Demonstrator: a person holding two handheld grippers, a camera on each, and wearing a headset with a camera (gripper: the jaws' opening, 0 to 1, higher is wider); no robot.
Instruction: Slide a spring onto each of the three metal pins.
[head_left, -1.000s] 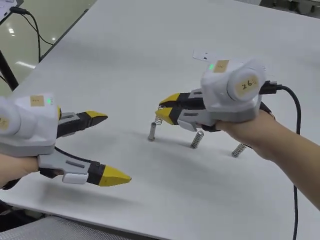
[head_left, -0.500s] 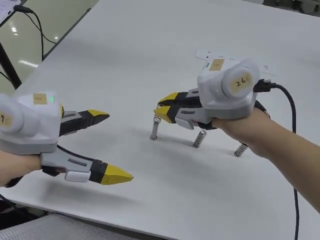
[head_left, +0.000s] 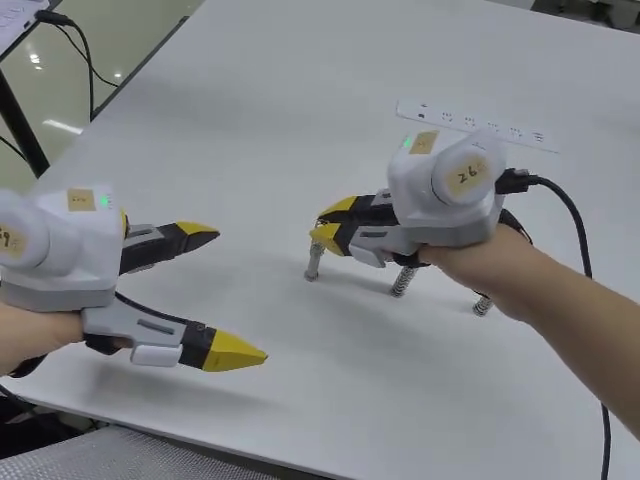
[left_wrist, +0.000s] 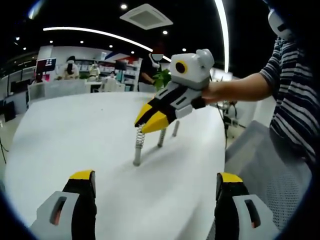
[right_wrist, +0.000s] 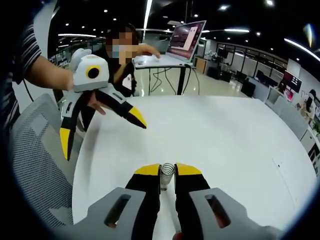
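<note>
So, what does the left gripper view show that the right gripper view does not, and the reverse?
Left gripper view: the pin from the side, upright, the spring around its upper part, two more pins behind. Right gripper view: the spring end-on, clamped between the tips of the right gripper, and a laptop far behind. Both: the white table, the spring, the open left gripper.

In the head view the right claw (head_left: 328, 225) covers the top of the leftmost pin (head_left: 314, 262), so how the spring (right_wrist: 167, 172) sits on it cannot be told there. In the right gripper view only the spring's top coil shows between the jaws, and the pin beneath is hidden. The rightmost pin (head_left: 483, 305) is mostly behind the person's hand (head_left: 490, 262), and the picture's edge cuts off the body of the left claw (head_left: 228, 293).
</note>
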